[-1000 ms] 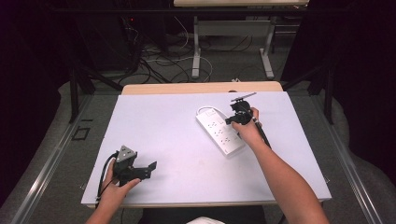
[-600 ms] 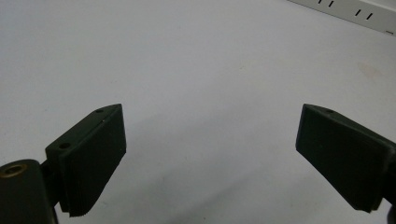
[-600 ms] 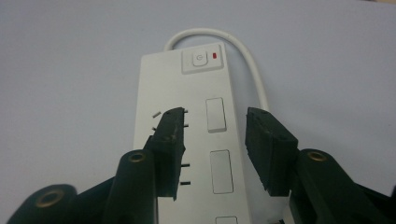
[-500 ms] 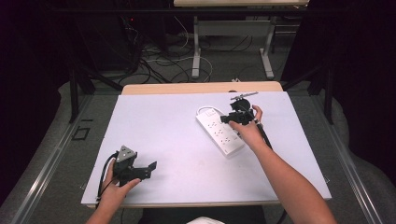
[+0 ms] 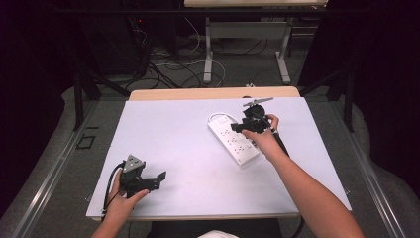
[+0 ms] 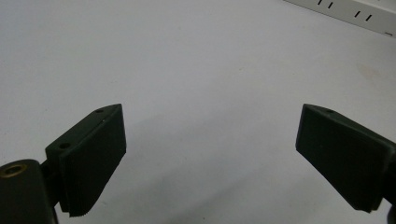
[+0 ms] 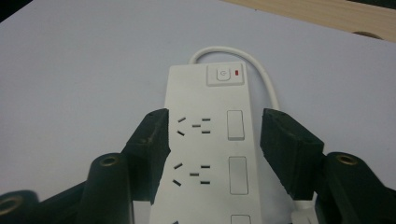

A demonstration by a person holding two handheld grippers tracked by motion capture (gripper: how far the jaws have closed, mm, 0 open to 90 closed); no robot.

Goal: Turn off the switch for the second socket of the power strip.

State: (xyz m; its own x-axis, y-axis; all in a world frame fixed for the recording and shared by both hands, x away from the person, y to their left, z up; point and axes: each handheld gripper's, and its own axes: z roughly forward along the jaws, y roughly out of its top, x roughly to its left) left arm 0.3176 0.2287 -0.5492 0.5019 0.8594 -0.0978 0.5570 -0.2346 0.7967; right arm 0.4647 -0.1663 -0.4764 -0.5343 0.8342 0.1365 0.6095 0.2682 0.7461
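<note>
White table (image 5: 188, 134): a white power strip (image 5: 233, 141) lies flat on its right half, angled, its cord (image 7: 261, 70) looping back from the switch end. My right gripper (image 5: 250, 124) sits over the strip's far portion; in the right gripper view my jaws straddle its two long sides, left jaw against the edge, right jaw just beside it, not clamped. My left gripper (image 5: 143, 181) rests near the front left edge, jaws spread wide, holding nothing, well apart from the strip.

Overhead faces forward; gripper cameras skim table (image 5: 168, 129) (close).
</note>
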